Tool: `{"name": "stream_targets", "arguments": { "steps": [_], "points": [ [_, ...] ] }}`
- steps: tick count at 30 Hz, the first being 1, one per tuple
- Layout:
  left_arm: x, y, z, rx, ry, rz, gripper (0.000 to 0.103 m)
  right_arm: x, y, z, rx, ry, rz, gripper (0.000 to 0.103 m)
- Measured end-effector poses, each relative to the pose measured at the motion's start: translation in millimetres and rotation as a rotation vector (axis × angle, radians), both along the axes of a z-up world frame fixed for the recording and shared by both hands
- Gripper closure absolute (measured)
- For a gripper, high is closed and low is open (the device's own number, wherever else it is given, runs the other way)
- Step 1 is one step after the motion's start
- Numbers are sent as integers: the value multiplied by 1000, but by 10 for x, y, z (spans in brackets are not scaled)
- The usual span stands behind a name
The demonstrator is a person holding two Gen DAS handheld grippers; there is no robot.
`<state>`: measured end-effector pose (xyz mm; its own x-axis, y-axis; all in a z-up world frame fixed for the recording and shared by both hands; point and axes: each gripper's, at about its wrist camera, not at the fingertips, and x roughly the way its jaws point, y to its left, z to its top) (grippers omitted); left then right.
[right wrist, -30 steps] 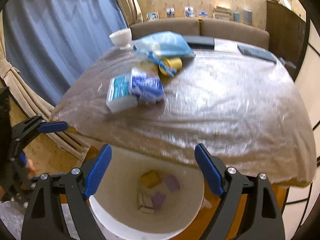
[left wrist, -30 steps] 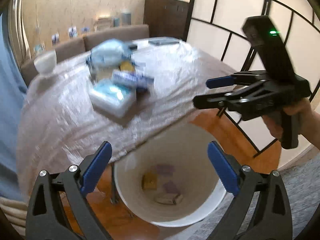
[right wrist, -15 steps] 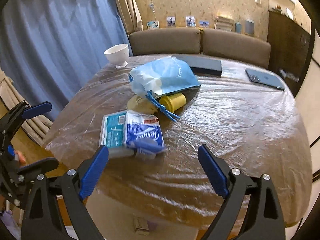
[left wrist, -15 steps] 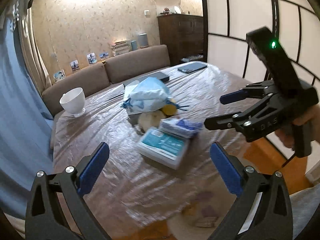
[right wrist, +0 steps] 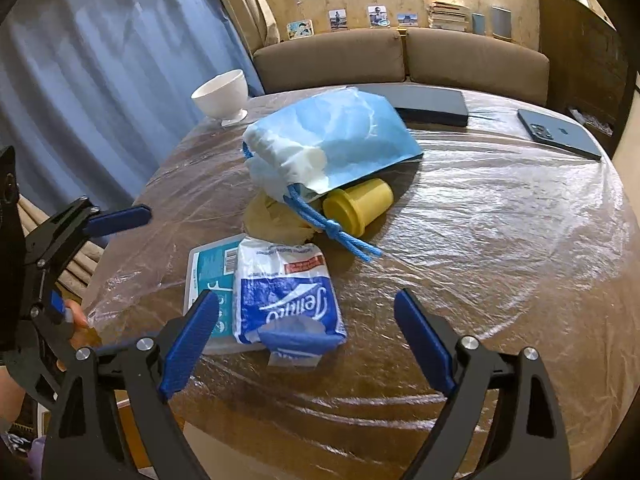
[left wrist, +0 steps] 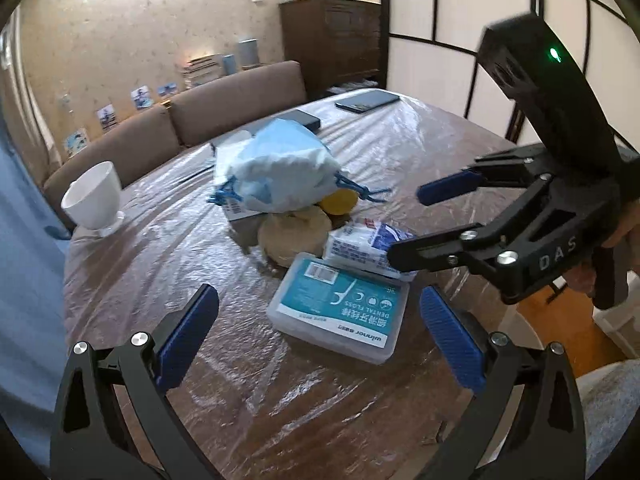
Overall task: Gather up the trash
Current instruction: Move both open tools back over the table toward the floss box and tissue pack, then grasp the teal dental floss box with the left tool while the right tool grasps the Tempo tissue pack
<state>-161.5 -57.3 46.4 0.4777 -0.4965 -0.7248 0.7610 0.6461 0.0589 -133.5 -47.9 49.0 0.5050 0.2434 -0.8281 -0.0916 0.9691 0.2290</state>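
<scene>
On the plastic-covered table (left wrist: 168, 240) lies a teal dental floss box (left wrist: 340, 312) with a blue-and-white tissue pack (right wrist: 286, 296) leaning on it. Behind them are a tan round piece (right wrist: 272, 216), a yellow cup (right wrist: 358, 208) on its side and a pale blue drawstring bag (right wrist: 328, 136). My left gripper (left wrist: 318, 293) hovers wide open over the floss box, gripping nothing. My right gripper (right wrist: 306, 299) is above the tissue pack. Its jaws are closing, but the pads stand clear of the pack. Each gripper shows in the other's view, the right (left wrist: 410, 224) and the left (right wrist: 100, 260).
A white footed cup (left wrist: 94, 196) stands at the table's far left edge. A phone (right wrist: 558, 134) and a dark flat case (right wrist: 428, 106) lie at the back. A brown sofa (right wrist: 400, 56) and a blue curtain (right wrist: 100, 60) are beyond.
Both grippers have swung from above the white bin on the floor to over the table. The bin has dropped out of view and the pile of items is closer.
</scene>
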Motion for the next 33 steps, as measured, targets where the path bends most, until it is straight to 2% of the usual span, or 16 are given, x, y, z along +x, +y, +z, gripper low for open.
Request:
{"name": "stream_targets", "arguments": {
  "steps": [4, 13, 18, 23, 30, 33],
  "points": [
    [41, -46, -94, 34, 1, -22, 2, 61, 44, -55, -5, 16, 7, 24],
    [144, -89, -244, 38, 59, -57, 2, 165, 45, -157, 21, 39, 1, 36],
    [155, -126, -277, 44, 69, -73, 2, 152, -31, -172, -76, 37, -25, 36],
    [170, -157, -306, 49, 72, -78, 2, 147, -85, -215, -111, 36, -36, 37],
    [157, -202, -342, 66, 60, -81, 2, 64, 35, -242, -238, 7, 14, 36],
    [162, -233, -356, 63, 76, -95, 2, 55, 69, -240, -254, -1, 35, 38]
  ]
}}
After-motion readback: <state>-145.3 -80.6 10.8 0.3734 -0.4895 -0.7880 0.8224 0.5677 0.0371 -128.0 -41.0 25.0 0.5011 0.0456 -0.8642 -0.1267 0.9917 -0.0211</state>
